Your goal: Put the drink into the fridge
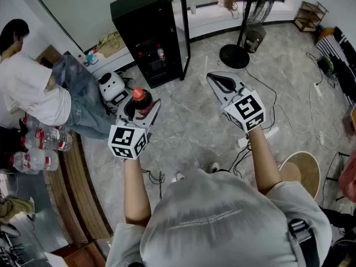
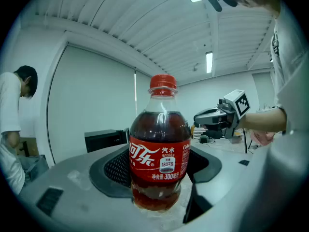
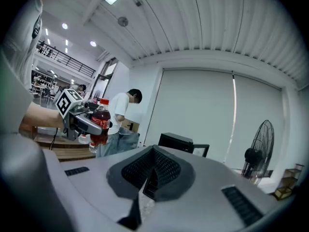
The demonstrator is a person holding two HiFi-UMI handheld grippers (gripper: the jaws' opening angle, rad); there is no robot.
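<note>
Head view: left gripper point(image 1: 140, 111) is clamped on a cola bottle point(image 1: 139, 97), red cap up, held out over the floor. Right gripper point(image 1: 225, 84) is pinched together with nothing in it. The black fridge point(image 1: 146, 35) stands ahead, well apart from both, with its glass door point(image 1: 182, 21) swung open. A person point(image 1: 33, 88) is bent over just left of it.

Left gripper view: the jaws grip the bottle's lower body, below the label. Low hold, so my guess is it could tip; keep it upright and move steadily.

Right gripper view: jaws are together and empty. The fridge point(image 3: 177, 141) sits dead ahead, door ajar, with a standing fan point(image 3: 256, 156) off to the right.

Advice: walk in and approach square to the opening, clear of the door edge and the person. Use the free right gripper to steady the door if it swings. Seat the base flat on a shelf before letting go.
</note>
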